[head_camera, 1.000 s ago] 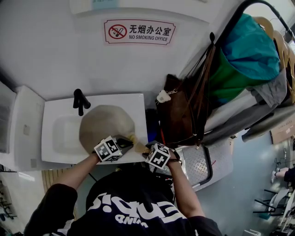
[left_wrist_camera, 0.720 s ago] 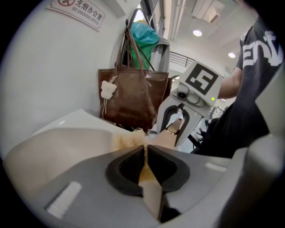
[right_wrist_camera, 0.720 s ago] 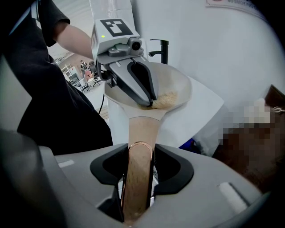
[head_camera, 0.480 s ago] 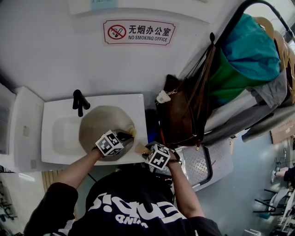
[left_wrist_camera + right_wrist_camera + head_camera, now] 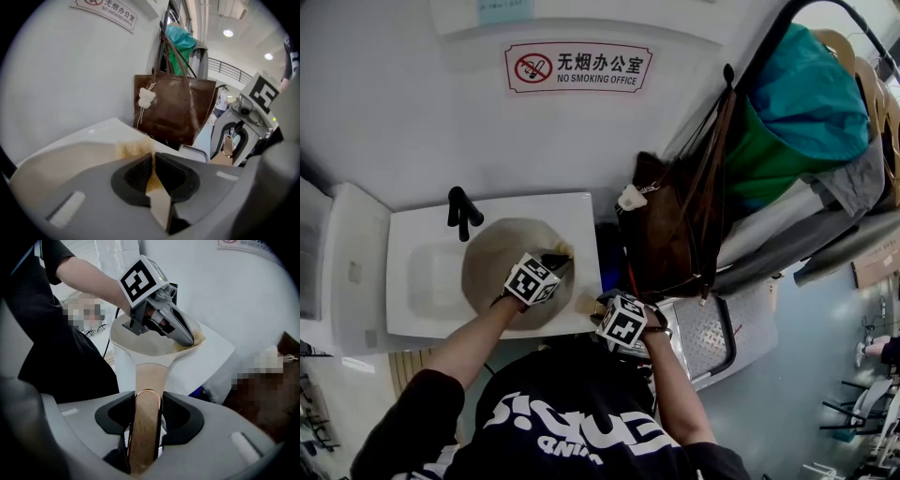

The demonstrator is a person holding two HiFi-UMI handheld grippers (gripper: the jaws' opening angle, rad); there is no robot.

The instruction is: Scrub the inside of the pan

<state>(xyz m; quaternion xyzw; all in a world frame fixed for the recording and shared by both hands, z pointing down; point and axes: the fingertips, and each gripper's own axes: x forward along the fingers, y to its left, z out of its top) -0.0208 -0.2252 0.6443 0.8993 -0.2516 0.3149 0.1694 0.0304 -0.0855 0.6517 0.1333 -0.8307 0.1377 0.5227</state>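
A beige pan (image 5: 499,262) lies in the white sink (image 5: 412,309), its wooden handle (image 5: 586,302) sticking out over the sink's front right corner. My right gripper (image 5: 598,307) is shut on that handle (image 5: 146,427), and the right gripper view shows its jaws (image 5: 146,416) clamped on both sides of it. My left gripper (image 5: 558,257) is over the pan's right side, shut on a thin yellow sponge (image 5: 566,248). The sponge (image 5: 133,149) pokes out past the left gripper (image 5: 152,161) and presses on the pan's inner wall (image 5: 61,164). In the right gripper view the left gripper (image 5: 187,340) leans down into the pan (image 5: 136,341).
A black faucet (image 5: 461,208) stands at the back of the sink. A brown bag (image 5: 670,234) hangs just right of the sink, with clothes (image 5: 806,122) above it. A metal cart plate (image 5: 712,333) lies at the lower right. A no-smoking sign (image 5: 578,67) hangs on the wall.
My left gripper has slid the sponge away from the handle end, up along the pan's right side toward the far rim. The right gripper still holds the handle in place.
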